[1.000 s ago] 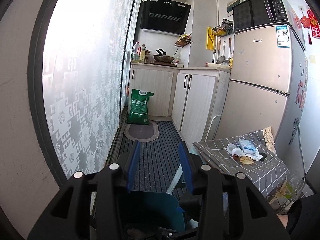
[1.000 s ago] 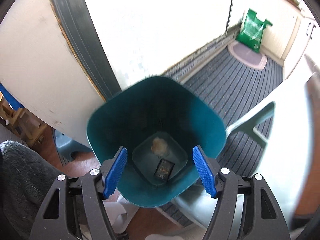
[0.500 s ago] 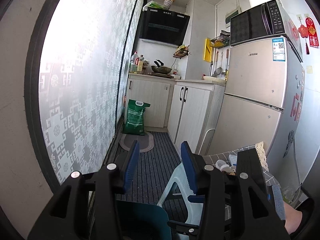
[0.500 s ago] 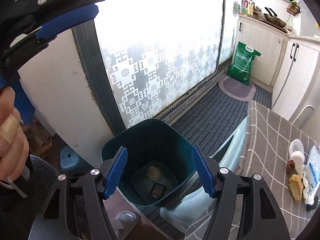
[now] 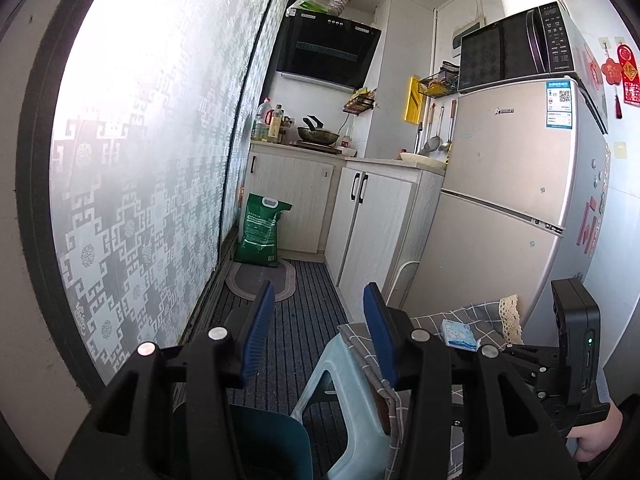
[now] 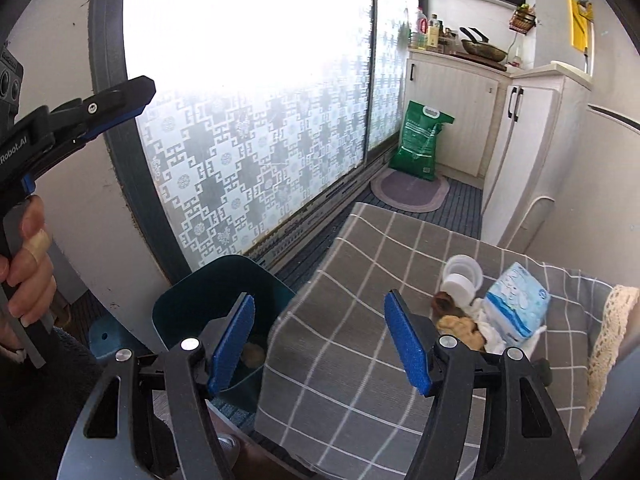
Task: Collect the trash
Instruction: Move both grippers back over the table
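A dark teal trash bin [image 6: 224, 292] stands on the floor left of a stool covered by a grey checked cloth [image 6: 360, 344]; a brown scrap lies inside the bin. On the cloth lie a white cup [image 6: 460, 282], brown food scraps [image 6: 456, 322], white crumpled tissue [image 6: 490, 330] and a blue tissue pack [image 6: 516, 306]. My right gripper [image 6: 326, 338] is open and empty above the cloth's near left part. My left gripper [image 5: 318, 334] is open and empty, raised over the bin [image 5: 276, 444] and stool [image 5: 352, 400]; it also shows in the right wrist view [image 6: 116, 104].
A frosted patterned sliding door [image 5: 160, 160] runs along the left. Beyond are a green sack [image 5: 260, 232], an oval mat [image 5: 260, 280], white cabinets [image 5: 372, 216] and a fridge [image 5: 520, 208] with a microwave on top. The striped floor [image 5: 296, 320] lies between.
My right gripper rose from over the bin and swung right over the checked cloth. My left gripper lifted and tilted up, so the bin sank low in its view.
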The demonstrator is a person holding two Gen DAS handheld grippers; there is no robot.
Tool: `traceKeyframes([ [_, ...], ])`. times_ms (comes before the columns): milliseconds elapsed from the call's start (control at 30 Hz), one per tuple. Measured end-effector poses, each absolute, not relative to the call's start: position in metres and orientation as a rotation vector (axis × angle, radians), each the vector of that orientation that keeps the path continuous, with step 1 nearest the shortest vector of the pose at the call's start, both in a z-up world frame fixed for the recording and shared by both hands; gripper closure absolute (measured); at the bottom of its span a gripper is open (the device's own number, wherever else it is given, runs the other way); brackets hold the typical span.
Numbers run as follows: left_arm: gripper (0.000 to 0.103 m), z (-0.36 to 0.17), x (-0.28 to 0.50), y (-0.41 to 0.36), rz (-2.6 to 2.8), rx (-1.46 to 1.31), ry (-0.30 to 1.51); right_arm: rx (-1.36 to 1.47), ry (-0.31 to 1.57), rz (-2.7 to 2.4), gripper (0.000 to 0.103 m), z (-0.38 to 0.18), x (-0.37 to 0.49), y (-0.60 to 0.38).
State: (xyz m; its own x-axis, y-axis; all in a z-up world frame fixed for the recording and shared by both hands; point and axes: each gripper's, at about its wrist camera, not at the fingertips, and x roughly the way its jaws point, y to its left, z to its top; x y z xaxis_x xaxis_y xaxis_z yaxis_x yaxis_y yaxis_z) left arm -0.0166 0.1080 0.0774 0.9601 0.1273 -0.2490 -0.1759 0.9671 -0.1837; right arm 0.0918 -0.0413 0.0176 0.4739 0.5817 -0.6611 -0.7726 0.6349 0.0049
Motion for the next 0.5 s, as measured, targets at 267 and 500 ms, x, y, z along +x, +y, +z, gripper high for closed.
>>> traceKeyframes([
  [267, 0.051, 0.054, 0.023, 0.062, 0.080, -0.123, 0.342, -0.287, 0.664, 0.748, 0.035, 0.016, 0.110, -0.101],
  [500, 0.047, 0.026, 0.057, 0.027, -0.012, -0.058, 0.456, -0.233, 0.666, 0.663, 0.035, 0.013, 0.129, -0.152],
])
